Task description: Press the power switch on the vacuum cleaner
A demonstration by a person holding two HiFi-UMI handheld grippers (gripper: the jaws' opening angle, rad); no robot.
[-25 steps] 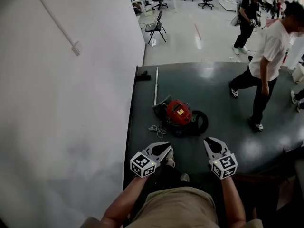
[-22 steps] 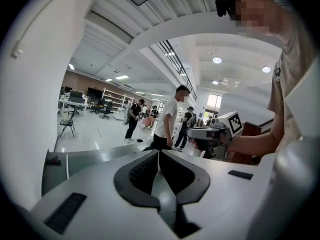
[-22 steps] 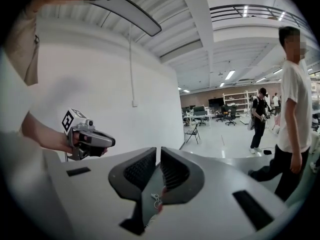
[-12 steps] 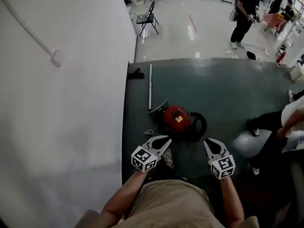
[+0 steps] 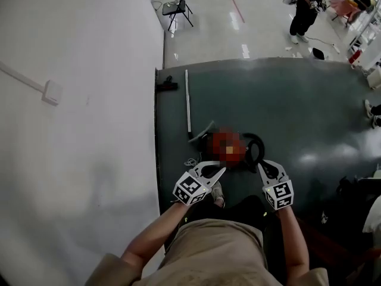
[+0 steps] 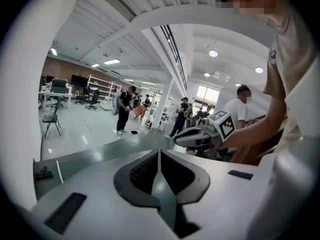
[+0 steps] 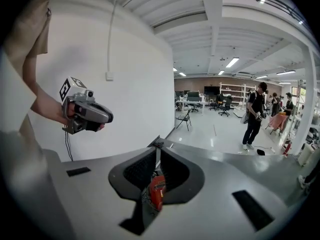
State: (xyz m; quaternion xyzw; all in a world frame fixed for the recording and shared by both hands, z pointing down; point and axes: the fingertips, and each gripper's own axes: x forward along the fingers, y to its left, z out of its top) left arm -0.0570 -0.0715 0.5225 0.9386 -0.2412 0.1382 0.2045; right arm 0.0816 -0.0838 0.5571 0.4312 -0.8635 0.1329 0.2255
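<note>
The red vacuum cleaner lies on the dark green floor mat with its black hose coiled at its right; a mosaic patch blurs its top, so no switch shows. Both grippers hover just short of it. My left gripper is by its near left side, jaws together and empty. My right gripper is by its near right side, jaws together too. In the right gripper view a strip of the red vacuum cleaner shows below the jaws, apart from them.
A white wall runs along the mat's left edge. A metal tube and a black floor nozzle lie beyond the vacuum, a coiled cable beside it. A folding chair and a standing person are farther off.
Both grippers have moved forward and down, close to the vacuum cleaner. The person in the white shirt at the right has gone almost out of view.
</note>
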